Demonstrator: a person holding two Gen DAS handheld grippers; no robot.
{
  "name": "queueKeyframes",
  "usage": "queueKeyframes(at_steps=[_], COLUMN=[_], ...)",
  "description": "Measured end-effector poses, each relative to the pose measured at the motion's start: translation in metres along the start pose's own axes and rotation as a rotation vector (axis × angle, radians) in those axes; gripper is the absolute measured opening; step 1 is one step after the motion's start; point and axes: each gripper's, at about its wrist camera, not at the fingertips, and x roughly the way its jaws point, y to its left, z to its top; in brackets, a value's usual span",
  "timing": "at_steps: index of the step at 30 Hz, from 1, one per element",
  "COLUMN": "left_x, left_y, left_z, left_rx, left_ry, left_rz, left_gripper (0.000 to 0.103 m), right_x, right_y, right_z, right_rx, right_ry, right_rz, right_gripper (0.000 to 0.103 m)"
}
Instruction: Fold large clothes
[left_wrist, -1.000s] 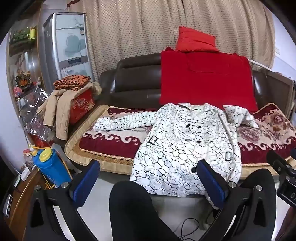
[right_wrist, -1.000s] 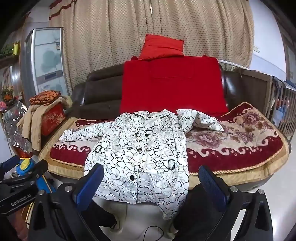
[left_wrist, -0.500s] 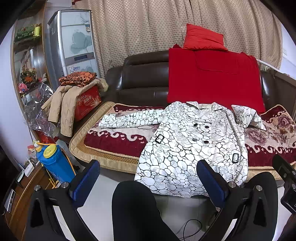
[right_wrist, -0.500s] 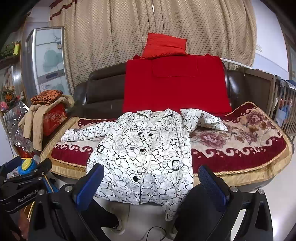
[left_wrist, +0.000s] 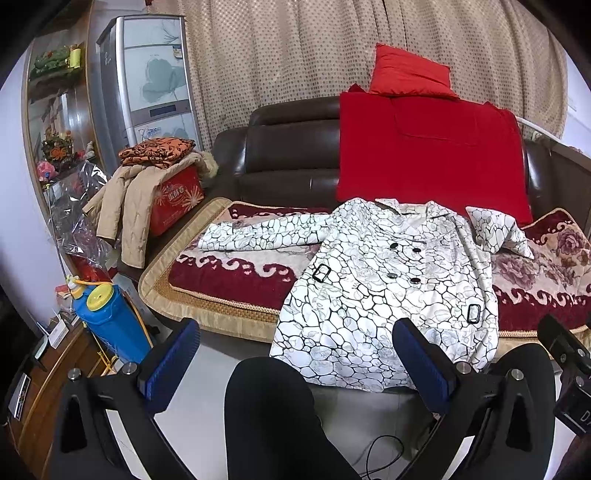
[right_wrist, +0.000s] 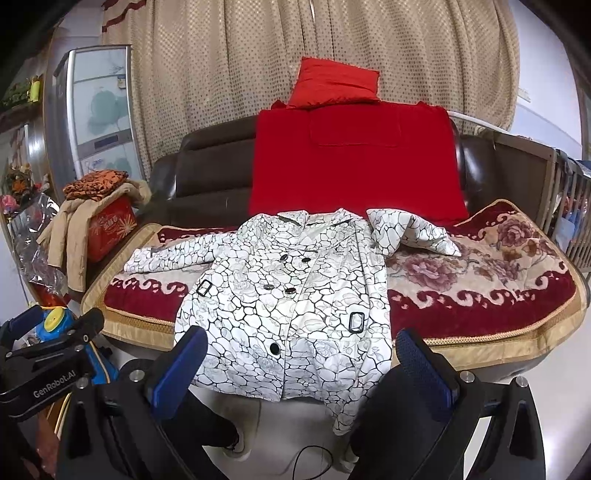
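A white coat with a black cobble pattern lies front up on the sofa seat, its hem hanging over the front edge. One sleeve stretches out flat to the left; the other is folded up by the collar on the right. My left gripper is open and empty, held back from the sofa, in front of the coat's hem. My right gripper is open and empty too, with the coat's hem seen between its fingers.
A red and cream patterned cover lies over the brown sofa's seat. A red blanket and red pillow sit on the backrest. At left stand a red box with piled clothes and a blue jug. A person's dark knees are below.
Both grippers have drifted a little, so the coat sits slightly further right in the left view and higher in the right view. The coat has not moved. Both stay open.
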Motion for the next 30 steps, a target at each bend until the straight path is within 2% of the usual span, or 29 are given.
queueKeyframes(at_steps=[30], left_x=[0.026], left_y=[-0.010], left_z=[-0.005], left_rx=[0.023], left_ry=[0.069], left_rz=[-0.007], left_gripper=[0.103], right_x=[0.030], right_y=[-0.008], right_z=[-0.007], right_rx=[0.034], right_ry=[0.081], right_rz=[0.012], right_gripper=[0.103])
